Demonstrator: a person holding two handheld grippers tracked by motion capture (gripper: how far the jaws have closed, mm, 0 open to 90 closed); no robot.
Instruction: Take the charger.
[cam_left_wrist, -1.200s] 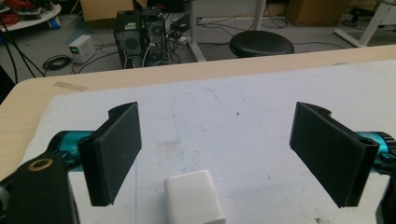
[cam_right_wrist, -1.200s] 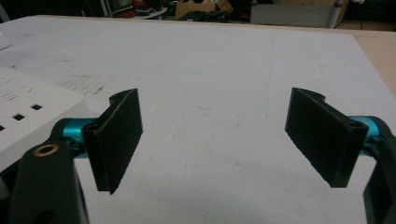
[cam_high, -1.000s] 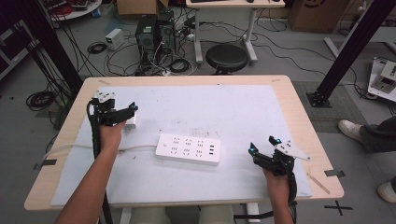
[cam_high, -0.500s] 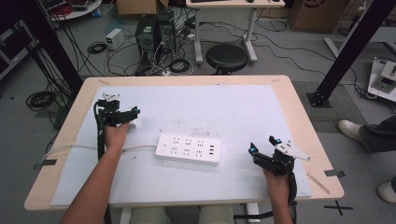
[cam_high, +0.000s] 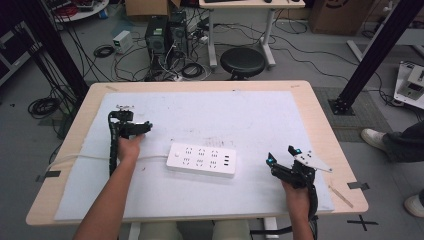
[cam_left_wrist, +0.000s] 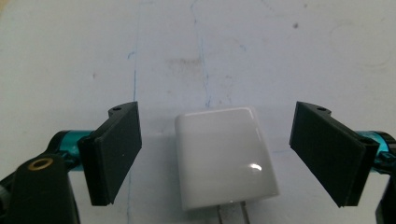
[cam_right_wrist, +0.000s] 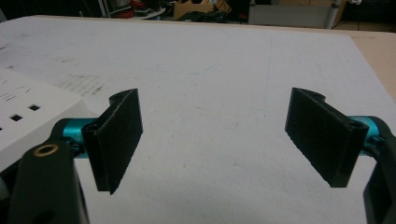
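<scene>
White charger plug (cam_left_wrist: 223, 156) is gleaming glossy between matte black pads (cam_left_wrist: 114, 151) on teal mounts. The white power strip (cam_high: 201, 160) is showing rows of dark slots, lying on a pale grey mat (cam_high: 250, 115) edged by light wood table (cam_high: 320, 115).

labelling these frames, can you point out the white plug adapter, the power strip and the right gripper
white plug adapter (cam_left_wrist: 224, 156), left gripper view, middle of its glossy top face
power strip (cam_high: 201, 159), high view, centre of its socket face
right gripper (cam_high: 281, 154), high view, midway between its open jaws
</scene>
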